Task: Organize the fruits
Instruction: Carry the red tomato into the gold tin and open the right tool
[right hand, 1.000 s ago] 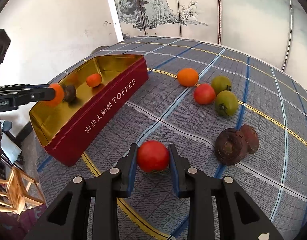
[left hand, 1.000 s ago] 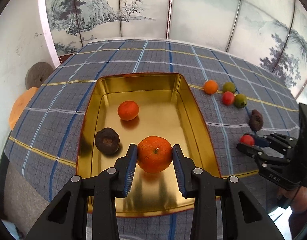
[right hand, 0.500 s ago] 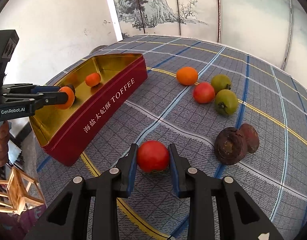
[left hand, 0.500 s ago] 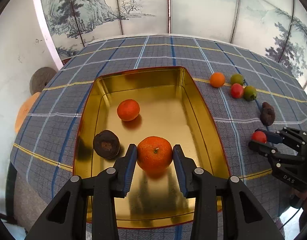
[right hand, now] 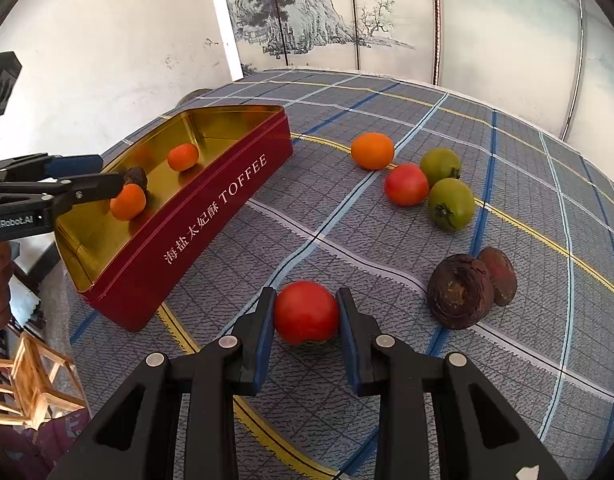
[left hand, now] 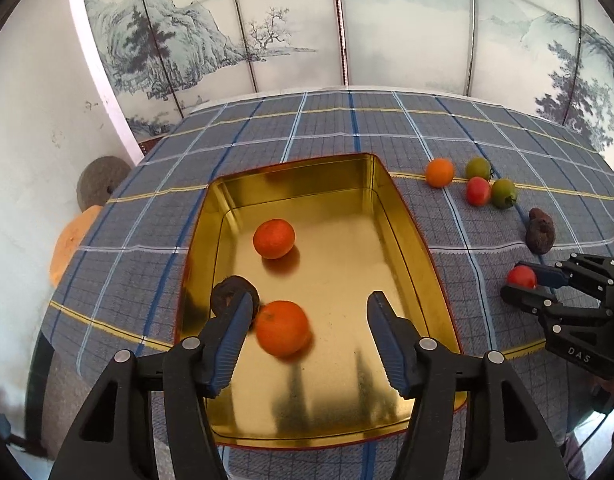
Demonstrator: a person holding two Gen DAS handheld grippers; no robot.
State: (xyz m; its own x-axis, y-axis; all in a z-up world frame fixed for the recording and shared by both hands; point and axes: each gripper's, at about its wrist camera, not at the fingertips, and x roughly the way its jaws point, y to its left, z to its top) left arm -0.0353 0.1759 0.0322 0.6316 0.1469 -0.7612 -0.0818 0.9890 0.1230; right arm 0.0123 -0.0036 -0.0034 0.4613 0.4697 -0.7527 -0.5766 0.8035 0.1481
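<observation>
Released half a second ago, the blurred orange (left hand: pixel 282 327) lies loose in the gold-lined toffee tin (left hand: pixel 411 236) between the left gripper (left hand: pixel 307 334), whose jaws have just been opening, beside another orange (left hand: pixel 274 238) and a half-hidden dark fruit (left hand: pixel 227 296); the right gripper (right hand: pixel 306 322) clamps a red tomato (right hand: pixel 306 312) on the tablecloth (right hand: pixel 507 148)

Left wrist view: set close behind the left tool (left hand: pixel 307 332), angled down into the gold-lined red rectangular tin (left hand: pixel 407 216), facing the painted folding screen (left hand: pixel 387 20).
Right wrist view: set close behind the right tool (right hand: pixel 307 320), angled down over the plaid-clothed tabletop (right hand: pixel 507 152).
Shared: the tin, loose fruit on the cloth, each other's tool.
</observation>
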